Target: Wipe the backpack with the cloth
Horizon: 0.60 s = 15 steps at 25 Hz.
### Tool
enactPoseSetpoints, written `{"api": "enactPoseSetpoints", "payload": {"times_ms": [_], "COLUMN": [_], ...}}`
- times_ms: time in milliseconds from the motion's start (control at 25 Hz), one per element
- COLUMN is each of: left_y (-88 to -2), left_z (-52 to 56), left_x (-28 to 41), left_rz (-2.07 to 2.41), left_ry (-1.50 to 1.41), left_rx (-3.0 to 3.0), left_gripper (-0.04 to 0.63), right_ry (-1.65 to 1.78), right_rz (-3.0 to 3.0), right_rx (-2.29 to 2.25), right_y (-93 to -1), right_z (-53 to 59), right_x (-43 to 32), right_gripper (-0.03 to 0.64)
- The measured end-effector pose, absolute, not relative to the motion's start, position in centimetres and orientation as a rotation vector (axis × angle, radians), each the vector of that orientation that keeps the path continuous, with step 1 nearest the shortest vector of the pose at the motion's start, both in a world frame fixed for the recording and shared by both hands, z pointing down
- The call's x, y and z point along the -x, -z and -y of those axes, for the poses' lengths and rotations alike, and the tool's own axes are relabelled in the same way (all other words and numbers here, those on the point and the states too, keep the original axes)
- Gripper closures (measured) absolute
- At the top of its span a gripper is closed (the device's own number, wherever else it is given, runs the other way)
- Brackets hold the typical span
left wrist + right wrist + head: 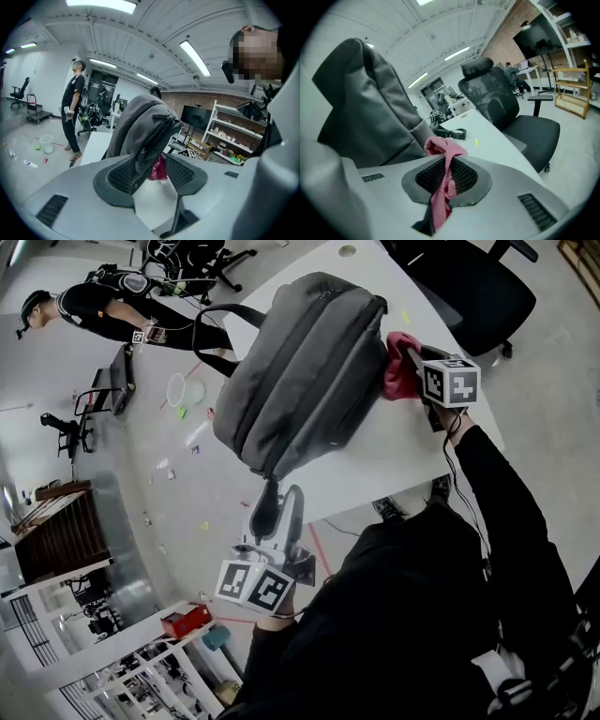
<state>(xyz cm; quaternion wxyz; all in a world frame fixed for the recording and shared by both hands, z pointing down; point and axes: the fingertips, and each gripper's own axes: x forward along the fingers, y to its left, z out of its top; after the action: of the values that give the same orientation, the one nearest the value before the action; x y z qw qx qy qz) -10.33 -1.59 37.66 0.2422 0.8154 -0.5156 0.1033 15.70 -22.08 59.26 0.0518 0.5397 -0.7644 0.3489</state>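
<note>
A grey backpack (300, 371) lies across the white table (394, 446). My right gripper (412, 362) is at its right side, shut on a pink cloth (401, 367). In the right gripper view the cloth (443, 147) is pinched between the pads and hangs down, with the backpack (361, 108) just to its left. My left gripper (277, 498) is at the backpack's near lower corner by the table edge. In the left gripper view the jaws (152, 161) stand wide; the backpack's zipper edge (140, 126) lies against the left pad, with a gap to the right pad through which the cloth (158, 169) shows.
A black office chair (459, 287) stands beyond the table's far right side. A black strap loop (452, 133) lies on the table past the cloth. A person (112, 306) stands on the floor to the left, among small scattered items. Shelves (234, 131) stand behind.
</note>
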Motion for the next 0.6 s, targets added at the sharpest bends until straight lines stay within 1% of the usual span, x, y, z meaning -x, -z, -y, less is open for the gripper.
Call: {"api": "enactPoseSetpoints", "payload": {"times_ms": [120,280,480,600], "left_y": [-39.1,-40.1,-40.0,-39.7], "left_z": [0.4,-0.7,-1.4,-2.0], "left_x": [10.1,9.5,9.5,9.7], "left_rz": [1.369,1.270,1.243,1.259], "left_ry": [-0.314,-0.340,-0.354,-0.332], "left_rx": [-2.204,-2.197,-2.236,-2.214], "left_gripper": [0.376,0.376,0.376,0.377], "right_ry": [-1.076,-1.073,-0.984,-0.904], "right_rz": [2.345,2.393,2.480,2.510], "right_rx": [-1.480,-1.204,-0.858,-0.642], "right_y": [-60.8,-62.3,-61.8,-60.7], "right_z": [19.9,15.3,9.1,4.7], "right_x": [-12.1,-4.4,4.8,8.6], "right_gripper": [0.572,0.574,0.574,0.574]}}
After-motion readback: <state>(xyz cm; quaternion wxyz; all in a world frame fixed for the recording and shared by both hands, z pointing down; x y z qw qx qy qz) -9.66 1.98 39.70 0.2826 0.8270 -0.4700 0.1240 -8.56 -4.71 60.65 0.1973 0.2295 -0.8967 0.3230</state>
